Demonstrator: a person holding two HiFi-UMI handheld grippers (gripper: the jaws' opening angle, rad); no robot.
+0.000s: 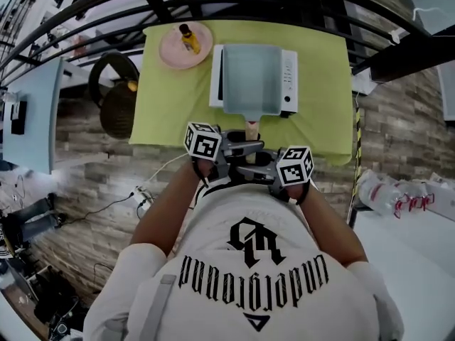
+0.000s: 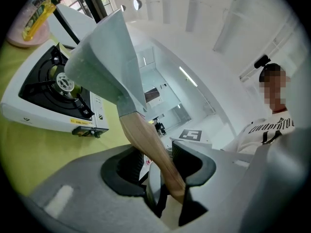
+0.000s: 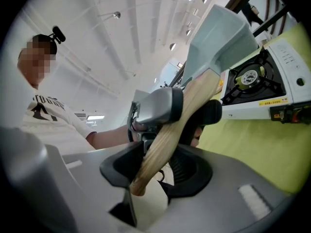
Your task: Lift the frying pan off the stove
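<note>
A square grey frying pan [image 1: 252, 78] with a wooden handle [image 1: 250, 128] hangs over the white portable stove [image 1: 288, 77] on the green-covered table [image 1: 320, 119]. Both grippers hold the handle from the near side, the left gripper [image 1: 226, 150] and the right gripper [image 1: 266, 163] facing each other. In the left gripper view the pan [image 2: 104, 57] is tilted and raised clear of the black burner [image 2: 62, 84], and the left gripper [image 2: 160, 161] is shut on the handle [image 2: 153, 147]. In the right gripper view the right gripper [image 3: 158, 166] is shut on the handle [image 3: 167, 127] below the pan [image 3: 218, 33].
A pink plate [image 1: 170, 52] with a yellow bottle [image 1: 189, 39] sits at the table's far left corner. A dark round stool [image 1: 117, 98] stands left of the table. A black railing [image 1: 234, 2] runs behind it. The table's near edge is just ahead of the grippers.
</note>
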